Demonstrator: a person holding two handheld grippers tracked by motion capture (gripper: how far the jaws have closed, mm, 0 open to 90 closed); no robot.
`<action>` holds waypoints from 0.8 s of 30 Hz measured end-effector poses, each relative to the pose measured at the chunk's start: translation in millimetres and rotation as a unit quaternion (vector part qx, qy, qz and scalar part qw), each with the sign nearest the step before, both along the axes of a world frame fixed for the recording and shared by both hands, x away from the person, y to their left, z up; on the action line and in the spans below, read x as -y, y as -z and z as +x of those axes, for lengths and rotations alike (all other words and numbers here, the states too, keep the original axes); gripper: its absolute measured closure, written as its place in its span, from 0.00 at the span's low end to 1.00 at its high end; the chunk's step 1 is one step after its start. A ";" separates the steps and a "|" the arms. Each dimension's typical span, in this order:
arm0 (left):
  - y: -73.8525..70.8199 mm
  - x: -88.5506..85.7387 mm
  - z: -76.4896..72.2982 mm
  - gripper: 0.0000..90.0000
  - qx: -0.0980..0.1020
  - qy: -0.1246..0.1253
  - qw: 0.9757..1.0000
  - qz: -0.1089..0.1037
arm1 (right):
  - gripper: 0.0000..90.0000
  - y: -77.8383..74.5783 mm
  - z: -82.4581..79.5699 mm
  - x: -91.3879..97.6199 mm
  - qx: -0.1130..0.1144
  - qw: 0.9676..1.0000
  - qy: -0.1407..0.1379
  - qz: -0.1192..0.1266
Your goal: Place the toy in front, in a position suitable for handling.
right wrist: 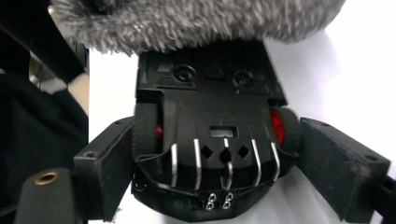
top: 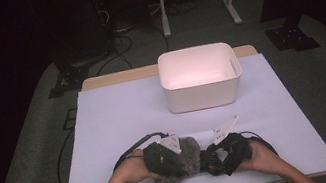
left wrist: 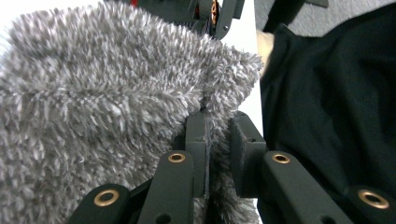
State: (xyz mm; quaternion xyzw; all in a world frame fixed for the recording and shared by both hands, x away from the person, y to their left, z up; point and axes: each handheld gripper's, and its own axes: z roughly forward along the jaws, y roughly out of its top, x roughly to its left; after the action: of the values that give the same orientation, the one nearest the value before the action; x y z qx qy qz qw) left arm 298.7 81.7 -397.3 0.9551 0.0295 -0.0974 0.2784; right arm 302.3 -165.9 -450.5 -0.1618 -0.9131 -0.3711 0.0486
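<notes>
Dark floor and stands surround the pale lilac-white table top (top: 119, 114). The white rectangular plastic bin (top: 202, 95) sits at the far middle, well apart from my hands, probably waiting for whatever I finish with down here.

At the near edge, my left tongs (left wrist: 217, 135) are pressed together on a fold of the grey shaggy fleece cloth (left wrist: 107, 107), with the pile bunched up over the tips. I take that pinch to be an anchor: it keeps the soft stuff from sliding or collapsing while the other hand works against it.

My right tongs (right wrist: 210, 154) stand spread wide, one pad on each side of the small black plastic toy car with red wheel hubs (right wrist: 210, 102). The car lies belly-up between them, its metal contact strips facing me and its far end tucked under the fleece. The pads sit just beside the wheels. They look slack rather than squeezing, though the gap is too narrow to be sure.

So the car lies on the table between my two hands, half covered by the cloth. With the jaws straddling its width I could close on the wheels squarely, and I judge the work to be drawing the car and its fuzzy wrap apart, or together.
</notes>
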 end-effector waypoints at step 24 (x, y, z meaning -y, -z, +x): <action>-1.4 26.3 30.2 0.86 0.011 -0.037 0.999 -0.037 | 0.26 5.1 1.0 -3.4 0.086 0.996 -0.035 -0.019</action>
State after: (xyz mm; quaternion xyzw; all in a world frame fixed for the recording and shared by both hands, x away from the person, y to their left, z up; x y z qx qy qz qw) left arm 328.9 55.4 -395.9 0.9435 0.0581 -0.0772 0.3168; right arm 303.3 -162.5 -455.6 -0.0984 -0.9259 -0.3640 -0.0201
